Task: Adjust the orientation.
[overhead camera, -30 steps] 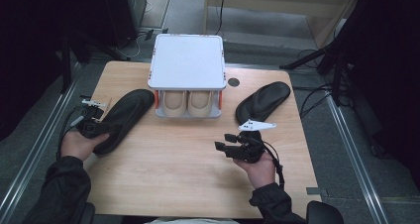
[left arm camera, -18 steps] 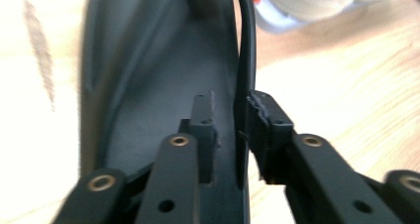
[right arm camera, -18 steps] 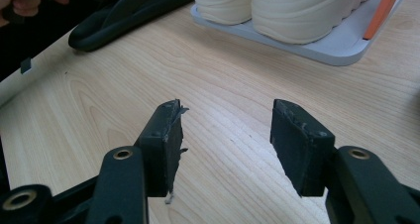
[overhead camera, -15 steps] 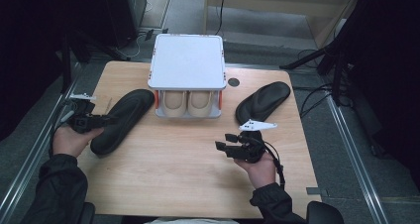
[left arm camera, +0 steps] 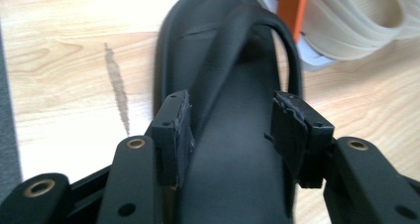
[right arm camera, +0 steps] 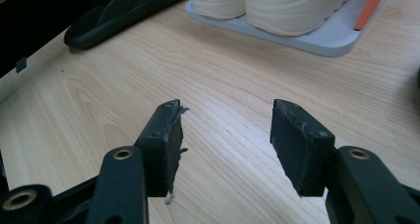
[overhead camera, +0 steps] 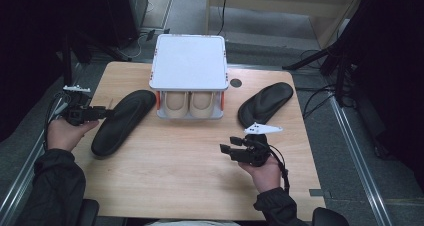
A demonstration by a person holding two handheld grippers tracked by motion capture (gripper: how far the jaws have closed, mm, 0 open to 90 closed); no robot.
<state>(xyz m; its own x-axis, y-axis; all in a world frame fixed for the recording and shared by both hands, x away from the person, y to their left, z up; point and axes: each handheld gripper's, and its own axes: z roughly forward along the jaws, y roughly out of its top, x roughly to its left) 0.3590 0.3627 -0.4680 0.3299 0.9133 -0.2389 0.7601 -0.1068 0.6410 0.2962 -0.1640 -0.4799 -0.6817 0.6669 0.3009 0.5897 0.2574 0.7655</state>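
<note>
A black flip-flop [overhead camera: 122, 122] lies flat on the left of the wooden table [overhead camera: 190, 176], its strap [left arm camera: 237, 50] facing up. My left gripper [overhead camera: 104, 111] hovers at its left side. Its jaws have just been opening and now stand apart over the sole [left arm camera: 233, 184] without pressing on it. A second black flip-flop [overhead camera: 265, 103] lies at the right of the table. My right gripper [overhead camera: 226, 149] stands open over bare wood near the front, with nothing between its pads [right arm camera: 163, 135]. The left gripper [left arm camera: 230, 125] and the right gripper [right arm camera: 225, 120] each show both jaws wide apart.
A white two-tier rack [overhead camera: 189, 62] stands at the back middle, with a pair of cream shoes [overhead camera: 190, 103] on its lower shelf [right arm camera: 327, 40]. Orange posts [left arm camera: 292, 6] join its tiers. A small round hole [overhead camera: 236, 82] sits in the tabletop beside the rack.
My left gripper went from shut on the left flip-flop to open and drew back to the left and up. The flip-flop stays on the table. The right gripper has not moved.
</note>
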